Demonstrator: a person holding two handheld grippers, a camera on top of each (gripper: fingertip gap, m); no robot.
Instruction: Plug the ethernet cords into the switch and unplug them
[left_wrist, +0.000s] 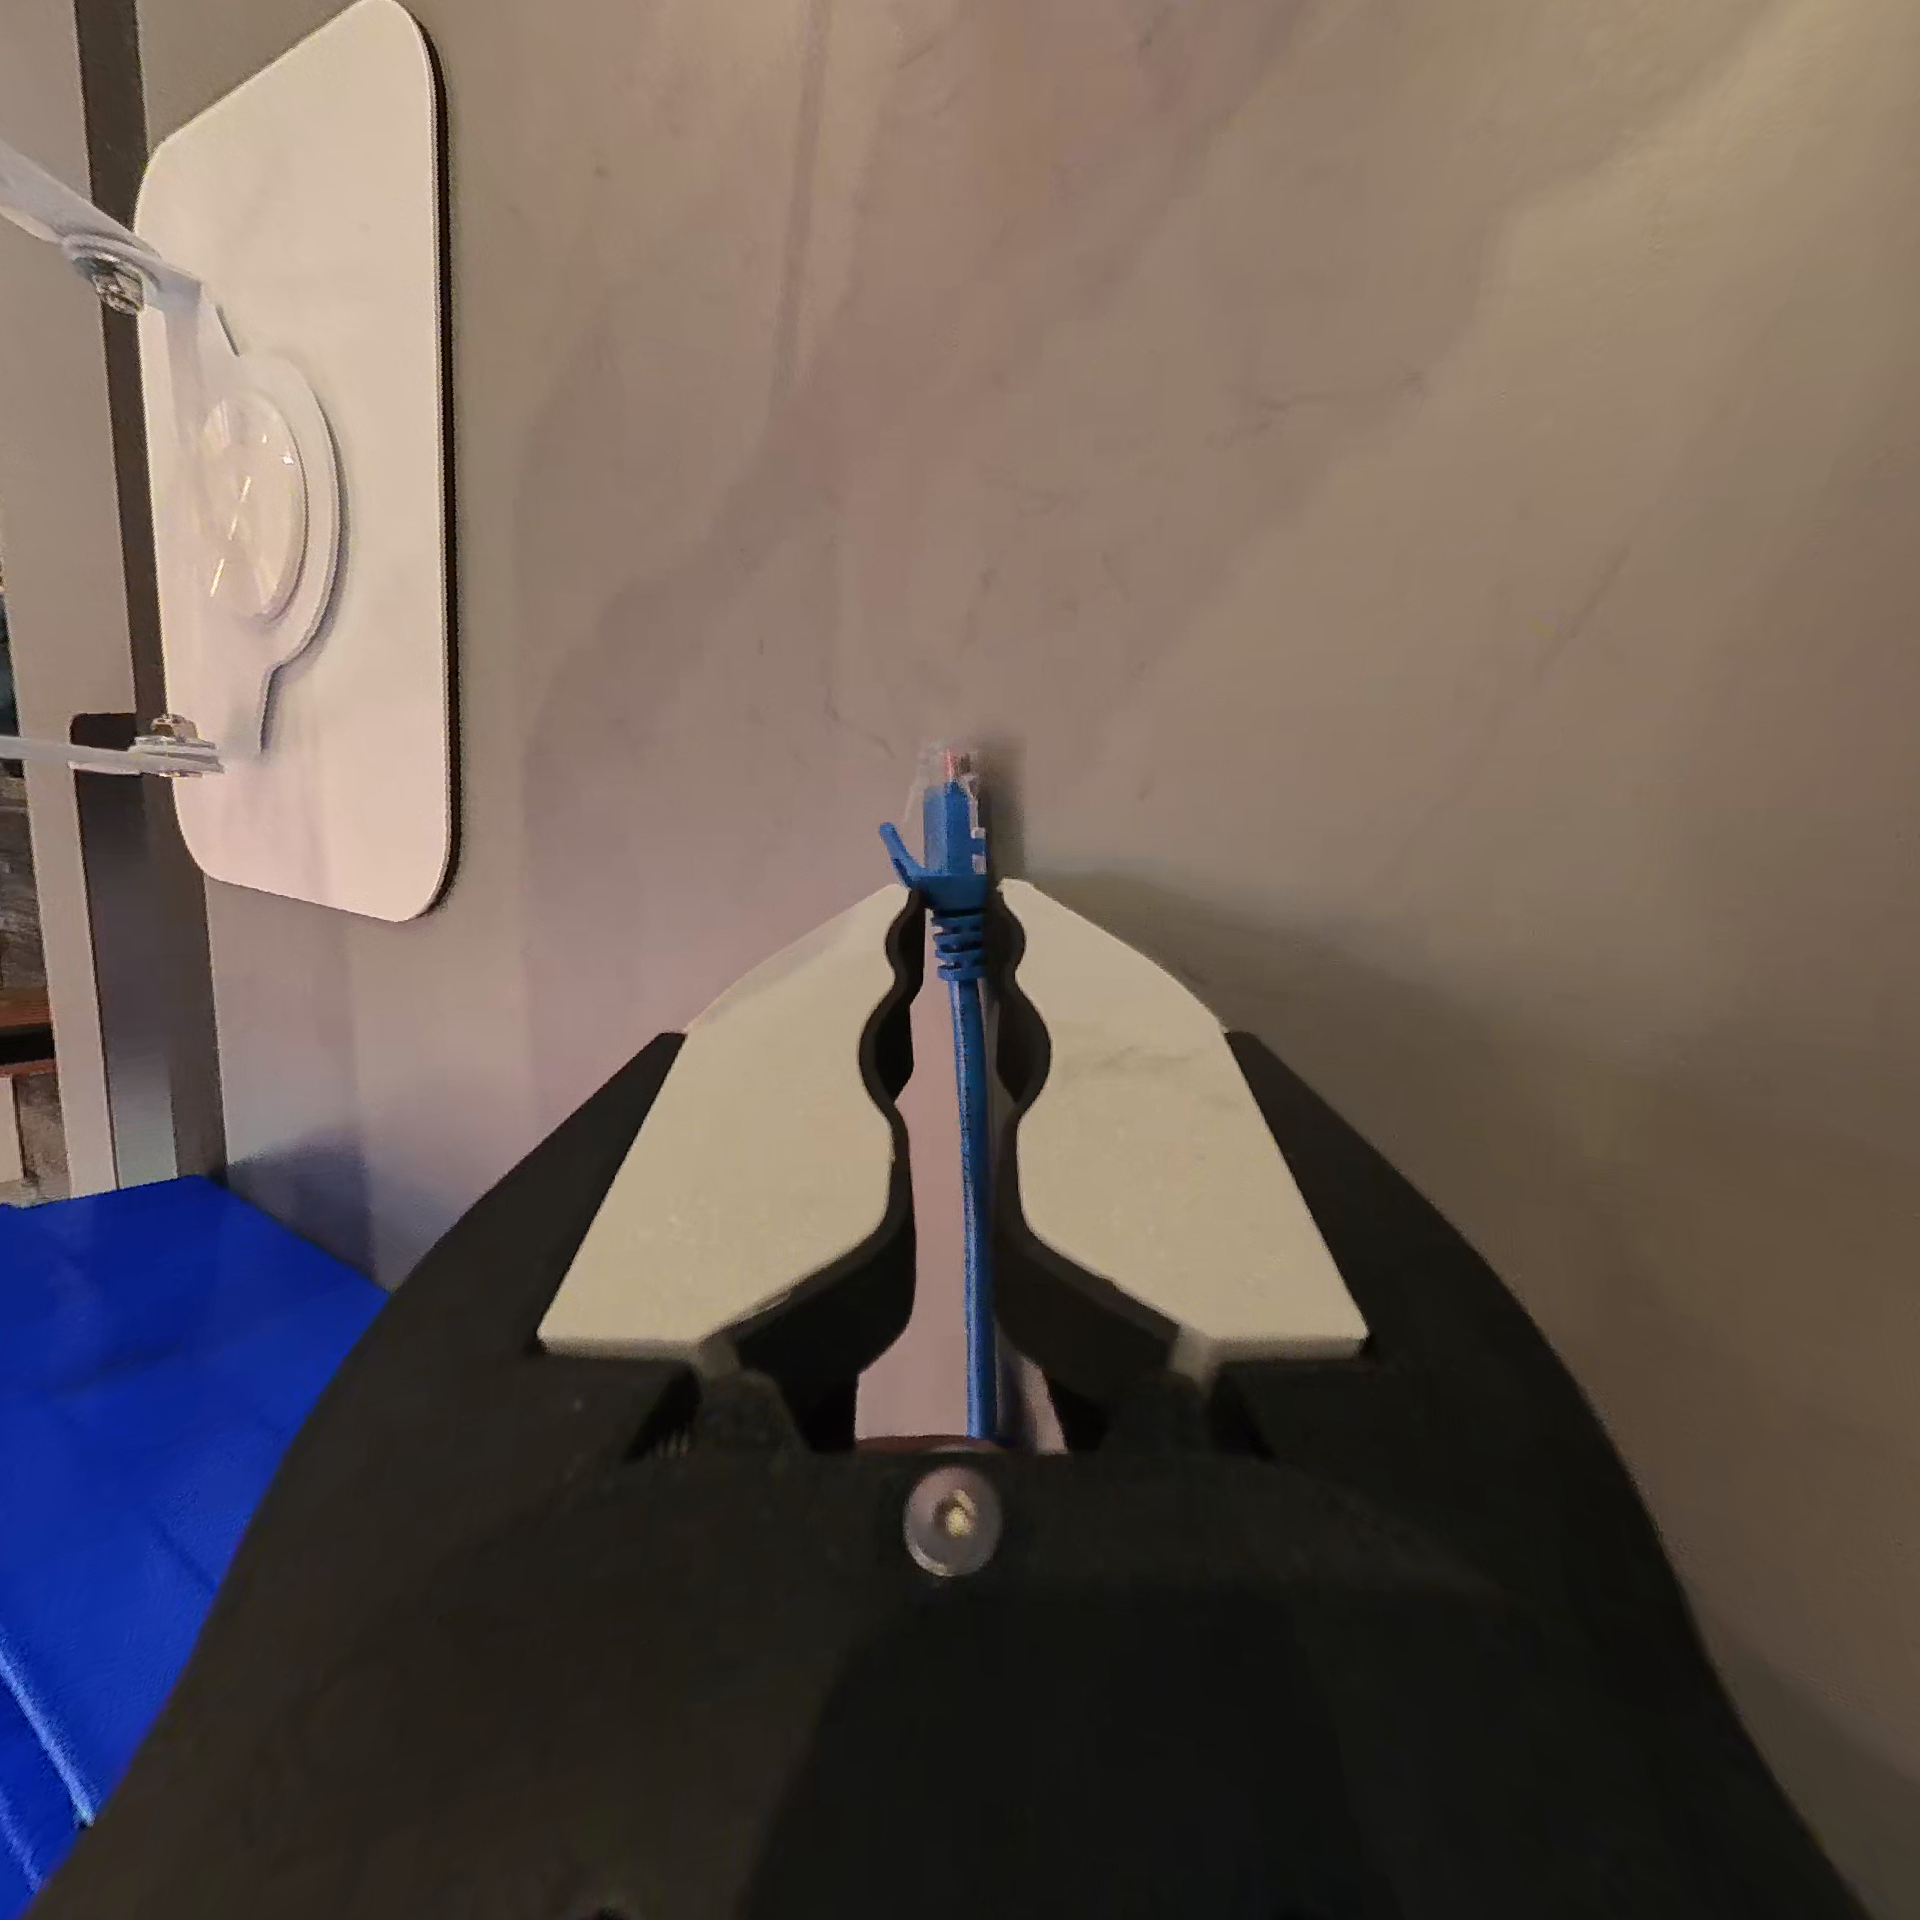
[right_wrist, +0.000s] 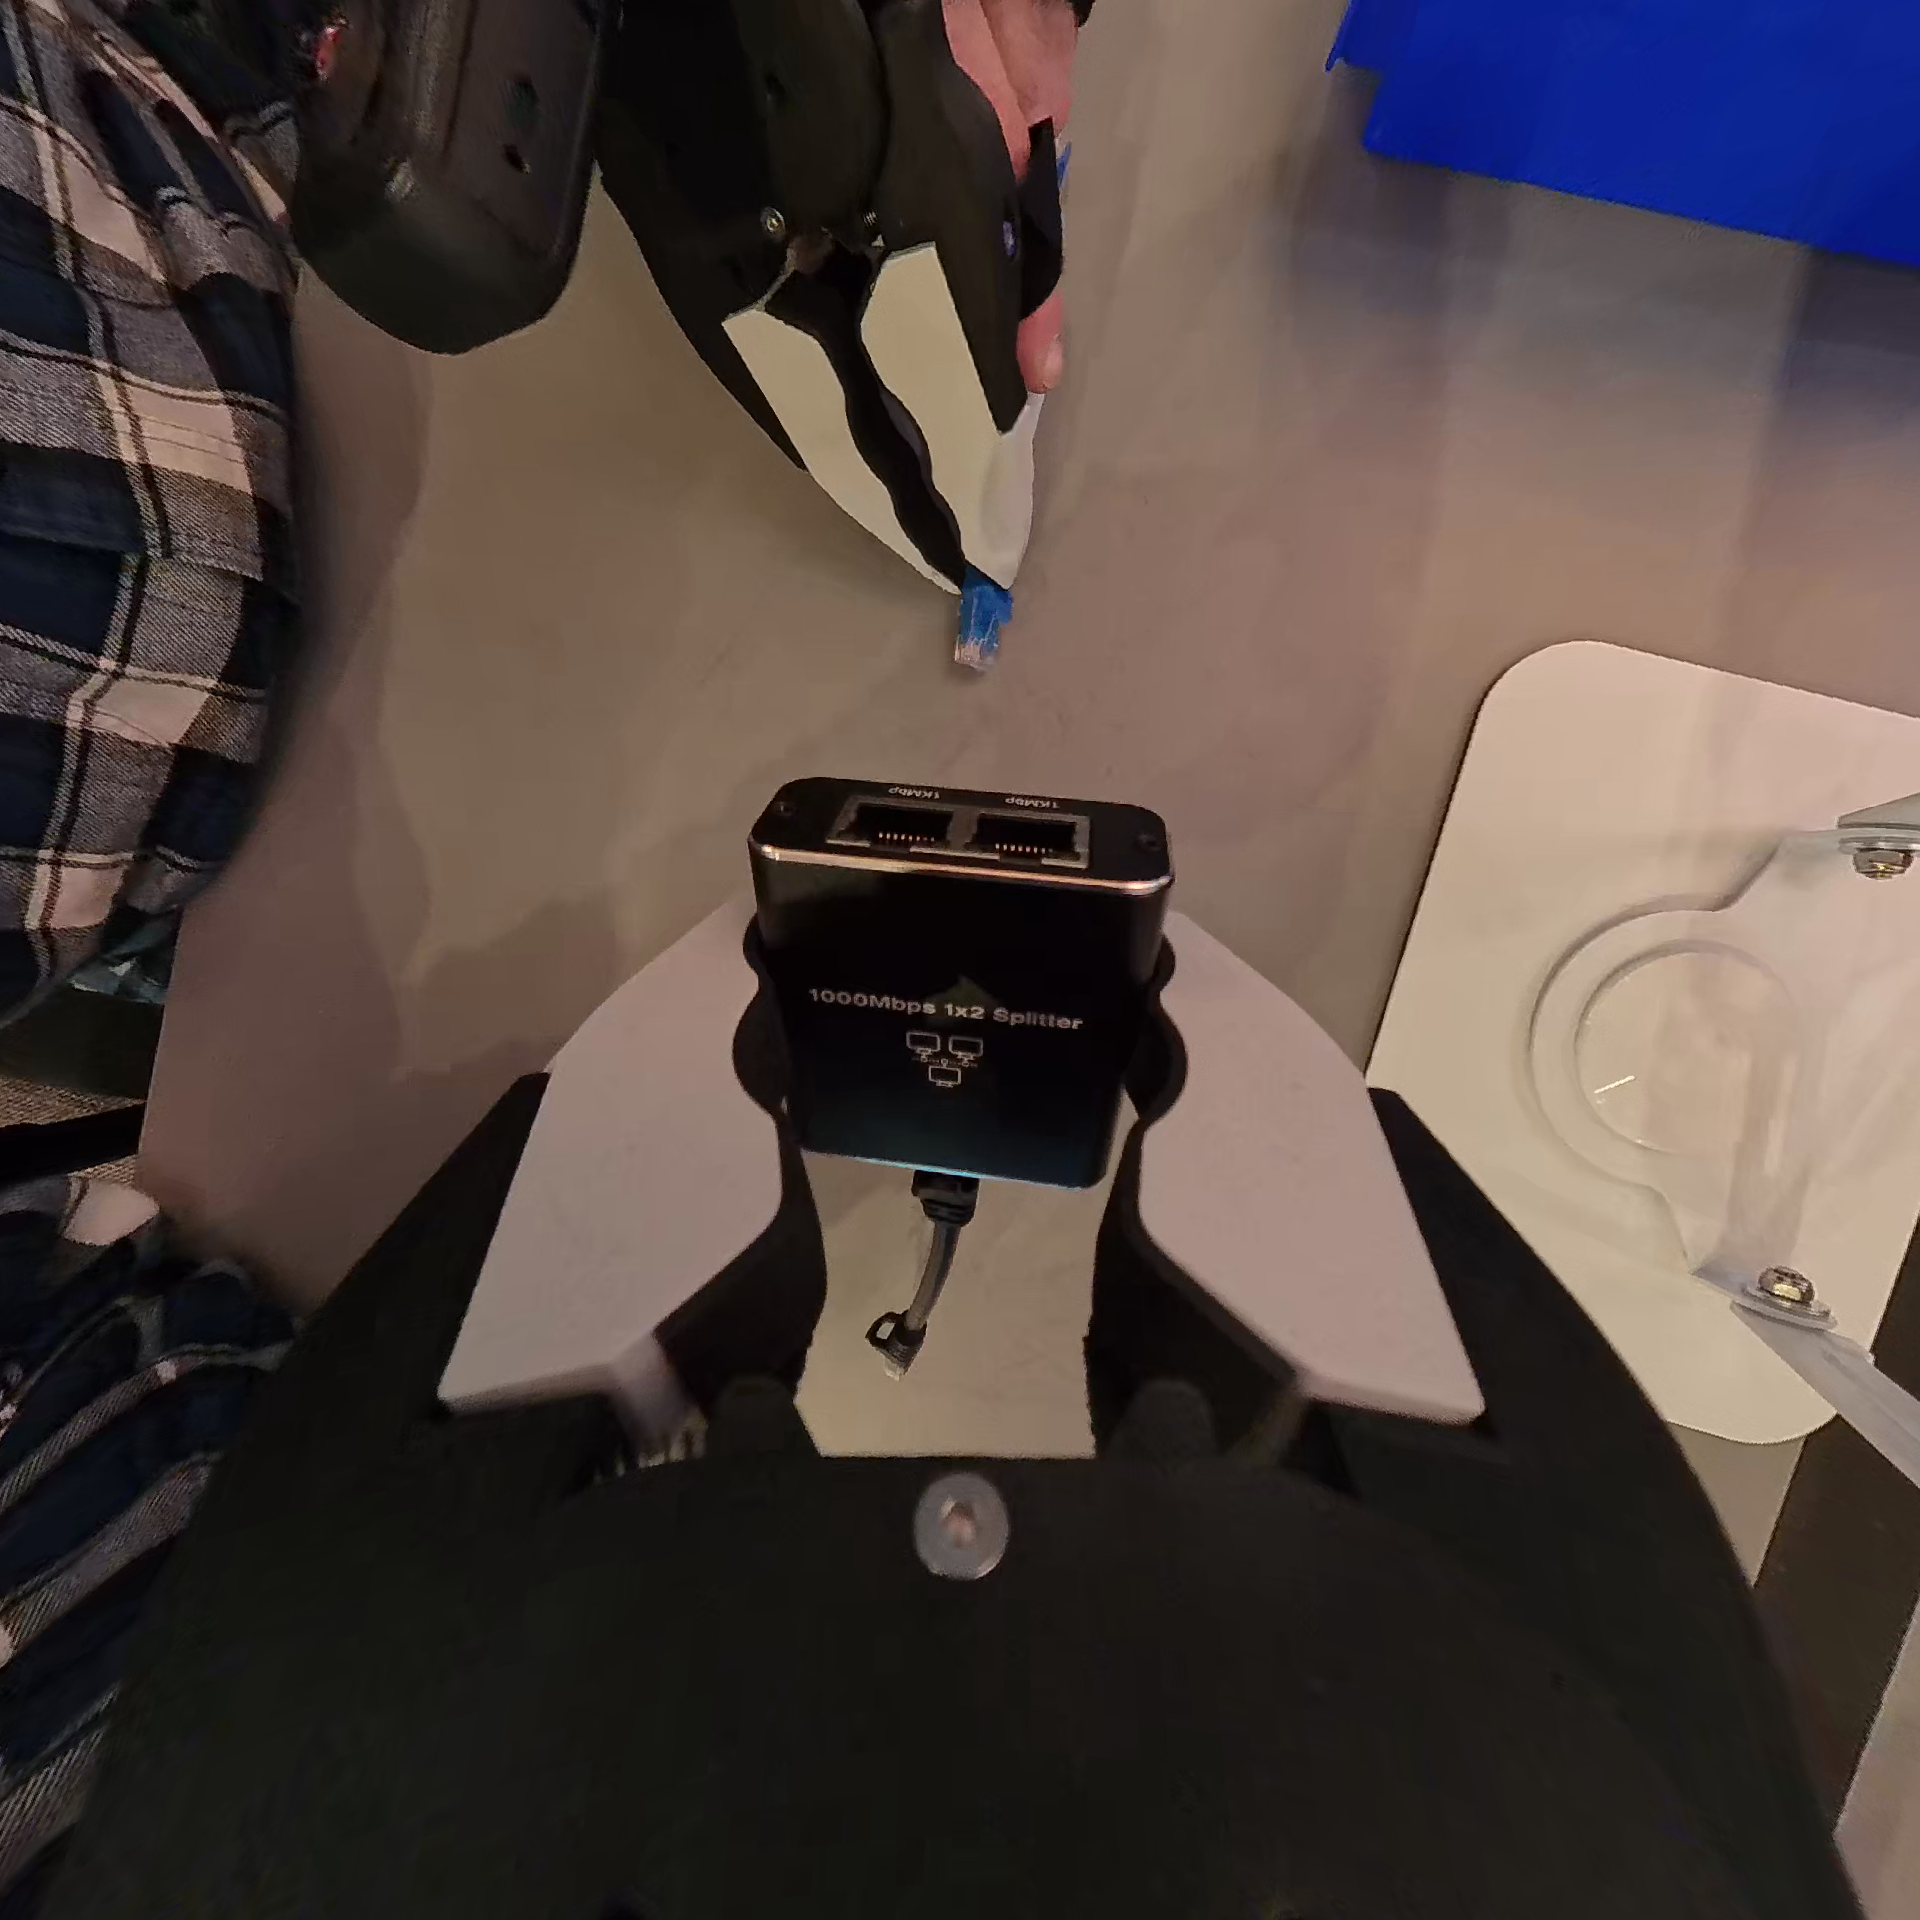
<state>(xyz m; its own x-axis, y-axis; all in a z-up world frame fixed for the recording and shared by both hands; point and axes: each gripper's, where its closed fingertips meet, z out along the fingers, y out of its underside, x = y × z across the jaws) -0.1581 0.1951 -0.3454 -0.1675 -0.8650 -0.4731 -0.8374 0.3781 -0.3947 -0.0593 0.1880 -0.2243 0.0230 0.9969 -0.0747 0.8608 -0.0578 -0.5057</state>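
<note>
Right wrist view alone is showing the right gripper (right_wrist: 961, 935) clamping the black switch (right_wrist: 956, 997), ports unobstructed; the left gripper (left_wrist: 954, 894) is pinching the blue ethernet cord (left_wrist: 971, 1091) beside a white plate (left_wrist: 312, 468).

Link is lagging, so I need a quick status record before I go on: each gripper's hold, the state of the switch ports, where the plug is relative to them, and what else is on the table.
left gripper: shut on blue ethernet cord, gripped at the boot just behind the plug
right gripper: shut on black switch, pads against its two sides
switch ports: two, both empty, facing the plug
plug position: apart from the ports, not yet inserted
switch rear: short grey cable, dangling unplugged
also on table: white pad; blue bin
</note>
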